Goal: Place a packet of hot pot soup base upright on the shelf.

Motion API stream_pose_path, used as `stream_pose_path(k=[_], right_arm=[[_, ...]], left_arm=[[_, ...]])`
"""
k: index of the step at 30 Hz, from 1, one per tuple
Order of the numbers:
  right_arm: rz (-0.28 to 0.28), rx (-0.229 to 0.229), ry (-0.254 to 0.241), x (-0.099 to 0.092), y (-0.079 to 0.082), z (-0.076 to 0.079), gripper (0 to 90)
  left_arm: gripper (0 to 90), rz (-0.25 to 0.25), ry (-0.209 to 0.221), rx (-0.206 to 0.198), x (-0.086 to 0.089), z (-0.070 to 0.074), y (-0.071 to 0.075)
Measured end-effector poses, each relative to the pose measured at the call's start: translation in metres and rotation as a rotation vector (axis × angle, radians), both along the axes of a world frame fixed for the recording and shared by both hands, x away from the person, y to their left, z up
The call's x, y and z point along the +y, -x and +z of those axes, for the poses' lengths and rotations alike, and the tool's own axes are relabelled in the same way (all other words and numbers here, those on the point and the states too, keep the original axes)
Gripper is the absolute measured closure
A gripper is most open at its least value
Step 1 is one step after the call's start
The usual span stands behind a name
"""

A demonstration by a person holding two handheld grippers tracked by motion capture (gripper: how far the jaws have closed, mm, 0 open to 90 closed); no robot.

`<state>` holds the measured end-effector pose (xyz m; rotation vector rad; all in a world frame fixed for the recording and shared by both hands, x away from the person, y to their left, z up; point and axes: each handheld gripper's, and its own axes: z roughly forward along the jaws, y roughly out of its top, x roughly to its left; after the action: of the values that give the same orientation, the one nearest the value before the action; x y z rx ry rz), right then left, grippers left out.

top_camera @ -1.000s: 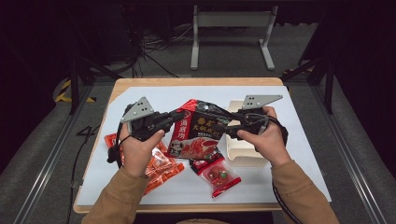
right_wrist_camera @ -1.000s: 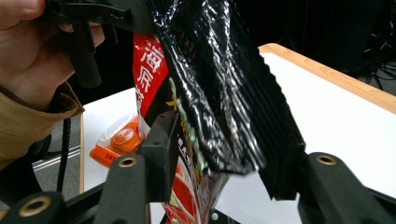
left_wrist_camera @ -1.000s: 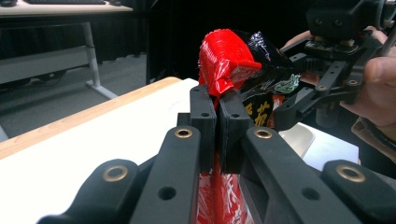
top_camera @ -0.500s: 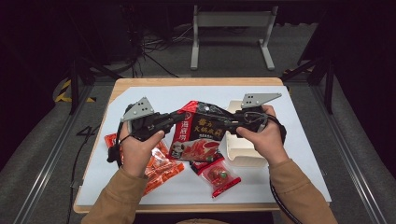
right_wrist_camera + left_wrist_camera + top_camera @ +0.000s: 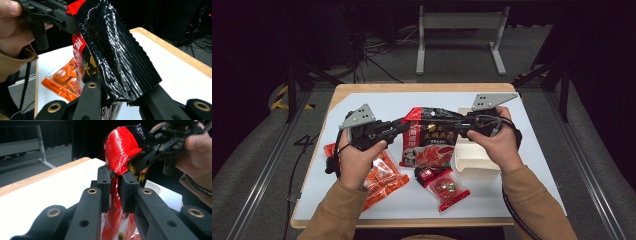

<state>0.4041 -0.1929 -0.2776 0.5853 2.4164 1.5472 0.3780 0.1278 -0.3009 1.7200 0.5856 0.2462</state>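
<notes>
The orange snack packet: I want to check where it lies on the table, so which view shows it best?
The high view: the orange snack packet lies flat on the table's near left part, partly under the left hand. The right gripper view shows one end of it past the held pouch.

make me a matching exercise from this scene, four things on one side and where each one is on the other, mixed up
Things:
1. red and black bag
2. orange packet
3. cream box
4. small red packet

Places:
a. flat under the left forearm
b. gripped at its top by both tongs
c. nearest the table's front edge
d. beneath the right hand

Pairs: 1-b, 2-a, 3-d, 4-c
</notes>
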Motion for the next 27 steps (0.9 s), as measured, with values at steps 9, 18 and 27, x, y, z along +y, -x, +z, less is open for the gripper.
stream_pose_path(k=[9,18,27], right_arm=[[-0.026,-0.037,0.058,-0.006,-0.003,0.016,77.4],[-0.060,-0.063,0.048,-0.022,-0.008,0.039,77.3],[-0.100,-0.064,0.035,-0.041,-0.021,0.050,77.0]], left_arm=[[59.9,0.021,-0.020,0.001,0.009,0.000,0.001],[36.9,0.083,-0.082,0.014,0.017,-0.004,-0.002],[30.6,0.125,-0.100,0.016,0.028,-0.012,-0.010]])
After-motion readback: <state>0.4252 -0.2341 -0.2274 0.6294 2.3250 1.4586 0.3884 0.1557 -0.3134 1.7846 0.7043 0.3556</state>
